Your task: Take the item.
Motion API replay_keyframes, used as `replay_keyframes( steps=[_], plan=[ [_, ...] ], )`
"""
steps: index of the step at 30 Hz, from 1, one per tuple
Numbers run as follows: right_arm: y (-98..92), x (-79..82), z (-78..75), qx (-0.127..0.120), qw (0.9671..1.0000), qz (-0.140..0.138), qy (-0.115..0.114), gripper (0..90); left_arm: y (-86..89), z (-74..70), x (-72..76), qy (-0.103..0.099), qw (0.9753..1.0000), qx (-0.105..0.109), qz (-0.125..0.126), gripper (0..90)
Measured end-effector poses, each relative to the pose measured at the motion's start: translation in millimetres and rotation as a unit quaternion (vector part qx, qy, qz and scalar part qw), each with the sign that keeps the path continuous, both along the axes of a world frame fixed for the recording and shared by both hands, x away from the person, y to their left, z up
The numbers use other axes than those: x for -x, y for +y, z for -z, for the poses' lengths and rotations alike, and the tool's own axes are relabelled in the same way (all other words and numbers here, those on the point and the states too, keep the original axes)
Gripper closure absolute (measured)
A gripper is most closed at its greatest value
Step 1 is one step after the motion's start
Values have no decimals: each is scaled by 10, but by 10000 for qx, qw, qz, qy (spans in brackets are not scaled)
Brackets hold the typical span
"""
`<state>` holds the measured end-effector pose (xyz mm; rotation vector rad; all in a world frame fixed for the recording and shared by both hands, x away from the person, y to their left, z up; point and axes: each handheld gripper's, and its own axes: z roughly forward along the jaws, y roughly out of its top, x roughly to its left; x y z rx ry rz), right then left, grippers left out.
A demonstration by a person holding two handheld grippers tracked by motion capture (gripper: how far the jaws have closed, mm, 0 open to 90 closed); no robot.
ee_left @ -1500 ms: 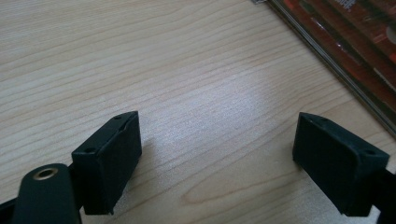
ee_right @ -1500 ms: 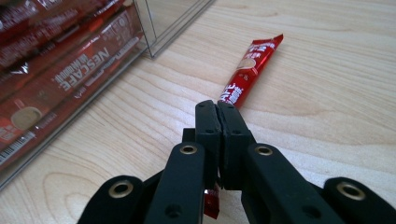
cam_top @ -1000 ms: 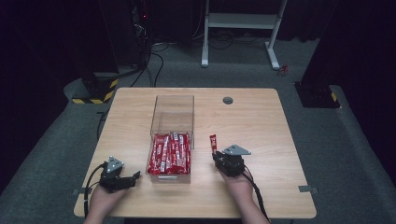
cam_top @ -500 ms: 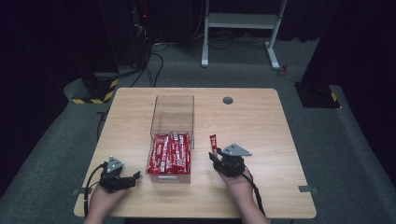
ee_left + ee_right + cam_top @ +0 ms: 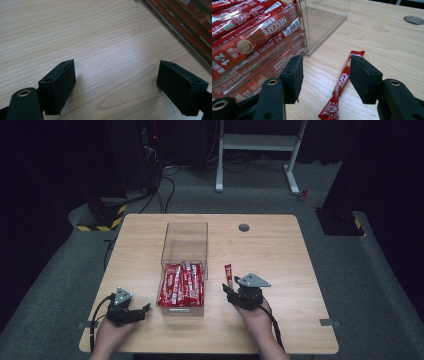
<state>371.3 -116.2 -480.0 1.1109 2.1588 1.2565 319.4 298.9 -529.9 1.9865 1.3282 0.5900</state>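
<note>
- Now both grippers low over the table (image 5: 280,240), one in each hand, on either side of the clear box (image 5: 183,270).
- Right gripper (image 5: 325,75): jaws apart, nothing held between them.
- Single red stick (image 5: 340,85) flat on the wood, running up through the gap of the right jaws, touching neither pad as far as can be seen; far end past the jaw tips.
- Left of the right gripper: box corner just beside the left jaw, packed with red sticks (image 5: 249,37) marked NESCAFE in the near part, bare in the far part.
- Ahead and to the right of the right gripper: round hole (image 5: 413,20) in the tabletop, well apart.
- Left gripper (image 5: 116,82): jaws wide apart, holding nothing, bare wood between them.
- Ahead and to the right of the left gripper: edge of the box (image 5: 180,32), near the right jaw, not touching.
- Seen from above, left gripper (image 5: 134,312) pointing toward the box, right gripper (image 5: 232,292) just behind the lone stick (image 5: 228,275).
</note>
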Motion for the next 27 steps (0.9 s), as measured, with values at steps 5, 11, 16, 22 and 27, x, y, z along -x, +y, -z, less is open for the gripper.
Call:
replay_keyframes(
  steps=[5,11,16,22,27],
  plan=[
    [-32,26,-29,11,10000,-10,14,412,0,0,0,-4,10000,-3,5,157],
    [-73,75,-30,130,9999,-59,44,404,-3,1,1,5,10000,15,4,156],
    [-166,106,10,183,9998,6,50,396,-3,1,0,5,10000,15,5,156],
    [-299,127,52,194,9996,168,89,391,-3,1,-1,5,10000,14,14,156],
    [-450,158,109,302,9990,313,114,385,0,-1,-1,15,10000,-3,31,156]
  ],
)
